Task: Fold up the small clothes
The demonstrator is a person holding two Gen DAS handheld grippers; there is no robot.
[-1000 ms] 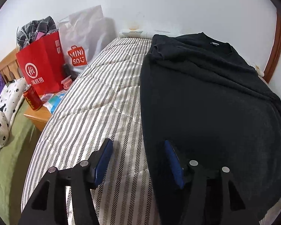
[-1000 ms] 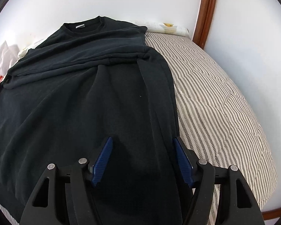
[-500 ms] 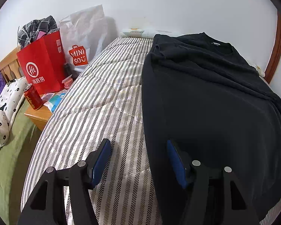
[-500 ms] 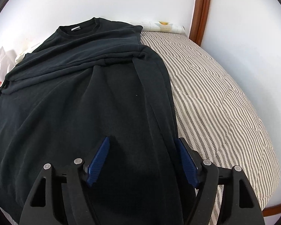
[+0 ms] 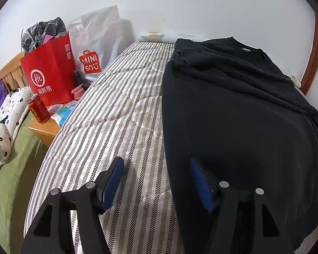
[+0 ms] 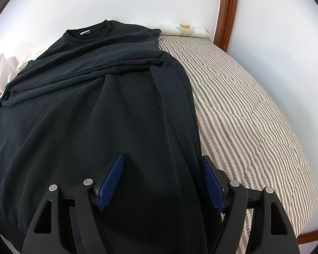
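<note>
- Left wrist view: the left gripper (image 5: 156, 182) hovers low over the striped mattress (image 5: 116, 127), fingers spread wide and holding nothing, straddling the left edge of the black sweatshirt (image 5: 233, 116) spread flat there. A red bag (image 5: 50, 74) stands beside the bed.
- Right wrist view: the right gripper (image 6: 162, 180) hangs wide apart and empty over the sweatshirt's right edge (image 6: 95, 116); the hem is cut off below.

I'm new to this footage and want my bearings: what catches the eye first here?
A large black sweatshirt lies spread on the striped mattress, sleeves folded across its chest. Both open grippers, left and right, hover at its near hem. A bright red paper bag stands beside the bed, on the left.
</note>
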